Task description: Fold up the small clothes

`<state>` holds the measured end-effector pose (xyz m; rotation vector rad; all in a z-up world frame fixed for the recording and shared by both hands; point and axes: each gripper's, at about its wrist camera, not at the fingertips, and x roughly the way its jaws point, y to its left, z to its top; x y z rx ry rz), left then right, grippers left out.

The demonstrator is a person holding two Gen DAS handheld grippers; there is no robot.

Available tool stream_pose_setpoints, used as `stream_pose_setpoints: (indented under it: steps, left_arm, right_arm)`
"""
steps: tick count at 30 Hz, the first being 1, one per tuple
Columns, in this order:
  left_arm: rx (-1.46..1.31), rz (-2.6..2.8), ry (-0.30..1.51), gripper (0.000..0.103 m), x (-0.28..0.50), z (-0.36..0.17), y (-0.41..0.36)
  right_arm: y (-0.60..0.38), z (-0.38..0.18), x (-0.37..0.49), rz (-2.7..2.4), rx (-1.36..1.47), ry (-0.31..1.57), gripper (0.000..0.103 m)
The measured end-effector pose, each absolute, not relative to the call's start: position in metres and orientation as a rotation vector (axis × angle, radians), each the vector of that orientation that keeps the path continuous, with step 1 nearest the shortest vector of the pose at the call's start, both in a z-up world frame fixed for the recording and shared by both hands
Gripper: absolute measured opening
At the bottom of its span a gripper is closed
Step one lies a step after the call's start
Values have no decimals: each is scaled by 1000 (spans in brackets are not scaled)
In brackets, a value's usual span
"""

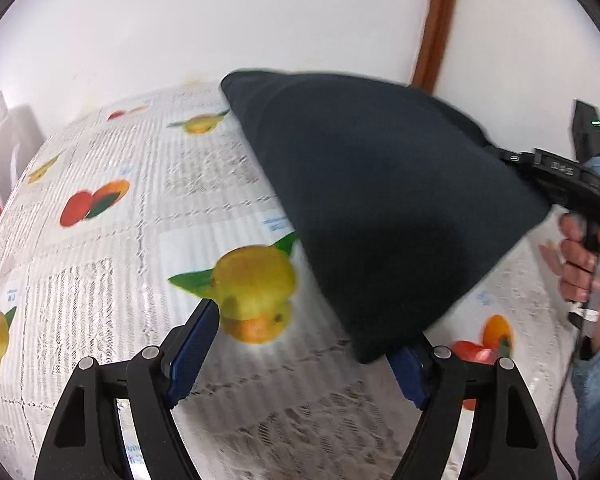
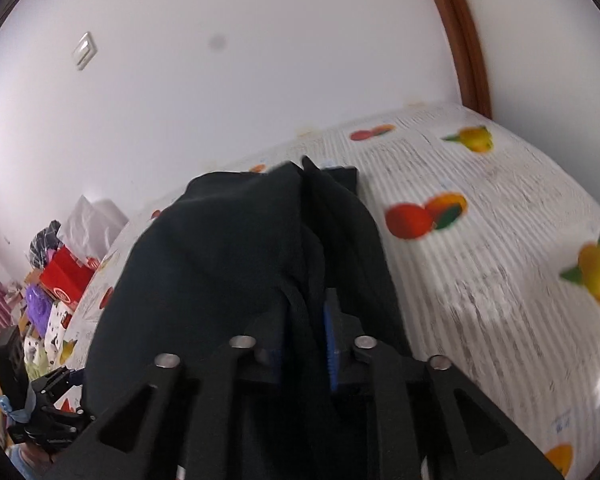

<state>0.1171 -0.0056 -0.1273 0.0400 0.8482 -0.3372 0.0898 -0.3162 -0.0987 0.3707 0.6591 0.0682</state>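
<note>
The dark garment (image 1: 380, 208) hangs lifted above the desk (image 1: 112, 248), which carries a fruit-printed cloth; its lower corner droops just in front of the left gripper (image 1: 312, 344). The right gripper (image 2: 304, 332) pinches a bunched fold of the fabric between its blue pads (image 2: 330, 344). The left gripper's jaws stand spread and hold nothing; one finger is partly hidden behind the drooping corner.

Recommended procedure: take the hanging corner with the left jaws, draw the cloth taut between both grippers, then lower it flat before folding. Avoid releasing the right pinch early; bunched fabric would likely collapse into creases.
</note>
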Motion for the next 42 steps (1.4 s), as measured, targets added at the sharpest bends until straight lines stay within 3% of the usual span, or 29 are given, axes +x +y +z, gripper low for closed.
stream_pose_setpoints:
  steps: [1, 3, 8, 9, 10, 11, 15, 19, 23, 26, 28, 31, 33, 35, 36, 42]
  left_arm:
    - [45, -358, 837, 78, 115, -124, -10]
    - [76, -371, 839, 78, 118, -123, -21]
    - [90, -347, 882, 78, 137, -133, -43]
    - [80, -344, 888, 80, 140, -135, -43]
    - [76, -339, 893, 80, 141, -137, -43]
    - [70, -340, 894, 80, 143, -138, -42]
    - [79, -307, 886, 81, 145, -139, -45]
    - [74, -293, 887, 81, 145, -139, -44]
    - [75, -291, 886, 81, 142, -140, -46]
    - [70, -287, 886, 80, 141, -139, -45]
    - [36, -295, 891, 75, 138, -136, -43]
    - [7, -329, 863, 58, 131, -131, -43]
    - [15, -351, 837, 34, 128, -127, -45]
    - [29, -341, 816, 23, 125, -125, -48]
    - [41, -323, 810, 20, 123, -124, -48]
    - [-5, -258, 805, 18, 125, -119, -17]
  right_arm:
    - [-318, -98, 90, 79, 381, 656, 41]
    - [-320, -96, 95, 94, 394, 656, 44]
    - [-313, -100, 119, 102, 408, 697, 44]
    - [-310, -100, 122, 105, 402, 707, 39]
    - [-306, -98, 124, 115, 390, 703, 22]
    - [-302, -95, 125, 118, 361, 700, 15]
    - [-307, -74, 117, 151, 313, 634, 8]
    - [-338, -60, 101, 139, 369, 570, 8]
    - [-351, -87, 112, 100, 373, 686, 9]
    - [-355, -93, 106, 64, 385, 700, 19]
    - [-356, -88, 93, 31, 369, 693, 32]
    - [-351, -86, 76, 6, 319, 716, 38]
    - [-348, -92, 71, -2, 304, 722, 39]
    - [-347, -97, 73, -1, 320, 720, 28]
    - [-346, -99, 74, 23, 345, 703, 9]
    - [-317, -101, 93, 30, 339, 690, 8]
